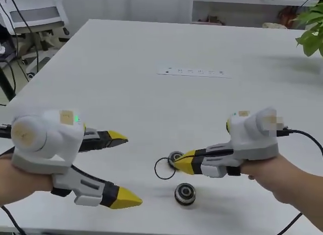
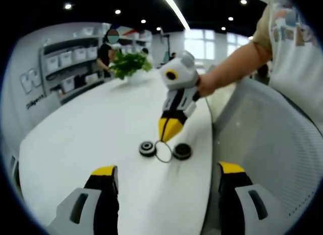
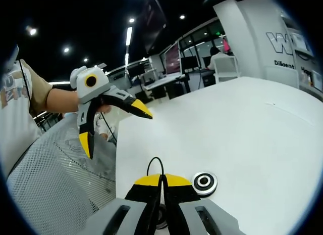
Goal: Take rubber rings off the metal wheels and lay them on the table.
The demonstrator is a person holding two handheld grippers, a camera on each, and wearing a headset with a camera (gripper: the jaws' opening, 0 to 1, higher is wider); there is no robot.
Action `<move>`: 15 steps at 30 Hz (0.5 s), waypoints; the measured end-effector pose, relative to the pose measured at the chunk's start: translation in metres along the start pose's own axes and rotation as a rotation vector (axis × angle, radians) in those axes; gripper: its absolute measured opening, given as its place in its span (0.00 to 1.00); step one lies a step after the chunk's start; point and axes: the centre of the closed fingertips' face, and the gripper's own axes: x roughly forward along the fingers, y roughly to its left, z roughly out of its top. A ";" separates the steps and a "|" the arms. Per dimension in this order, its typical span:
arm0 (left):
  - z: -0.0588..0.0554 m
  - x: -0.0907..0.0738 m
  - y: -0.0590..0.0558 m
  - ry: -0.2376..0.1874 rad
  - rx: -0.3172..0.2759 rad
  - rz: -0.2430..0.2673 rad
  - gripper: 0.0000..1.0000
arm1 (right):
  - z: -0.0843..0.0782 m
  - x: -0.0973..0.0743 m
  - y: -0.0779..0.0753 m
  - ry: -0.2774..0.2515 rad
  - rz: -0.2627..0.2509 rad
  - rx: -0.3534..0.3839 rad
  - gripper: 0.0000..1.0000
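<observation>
Head view: the right gripper has its jaws together, pinched on one thin rubber ring. The ring's loop rests on the table just left of the far wheel, probably so it can be drawn clear and laid flat. The left gripper hovers at the left with its jaws wide apart, holding nothing. There are two metal wheels and one loose ring; the near wheel looks untouched.

table white | rubber ring black | wheel black-silver | left claw yellow-tipped
</observation>
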 end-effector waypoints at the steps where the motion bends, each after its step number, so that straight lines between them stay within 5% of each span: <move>1: -0.002 -0.001 0.001 0.000 -0.006 0.004 0.81 | -0.001 0.003 0.000 0.008 0.002 -0.005 0.00; 15: -0.006 -0.008 0.008 -0.023 -0.064 0.033 0.85 | -0.013 0.032 0.003 0.099 0.000 -0.062 0.00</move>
